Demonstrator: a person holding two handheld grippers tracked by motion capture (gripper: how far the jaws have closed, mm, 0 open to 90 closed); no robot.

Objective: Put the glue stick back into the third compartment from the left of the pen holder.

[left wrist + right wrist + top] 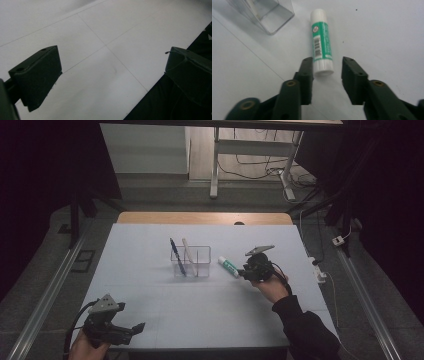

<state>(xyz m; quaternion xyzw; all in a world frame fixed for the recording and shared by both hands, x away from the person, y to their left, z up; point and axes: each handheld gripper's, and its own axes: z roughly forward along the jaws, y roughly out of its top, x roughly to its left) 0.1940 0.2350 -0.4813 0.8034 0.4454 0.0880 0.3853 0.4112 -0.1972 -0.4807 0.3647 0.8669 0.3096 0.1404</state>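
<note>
A green and white glue stick [228, 266] [322, 43] lies flat on the white table, just right of a clear plastic organizer [191, 262] [265, 15]. A blue pen [177, 257] and a pale stick [188, 255] stand tilted in the organizer. My right gripper [242, 272] [327, 71] is open, its jaws on either side of the near end of the glue stick. The left jaw looks very close to the stick; contact is unclear. My left gripper [135, 330] [112, 70] hovers open over the table's front left corner with nothing between its jaws.
The white table [150, 305] ends at a wooden strip [200, 217] at the back. Past the table's front edge is a dark area [160, 105]. Cables and a plug [339, 240] lie on the floor to the right. A desk frame [250, 155] stands behind.
</note>
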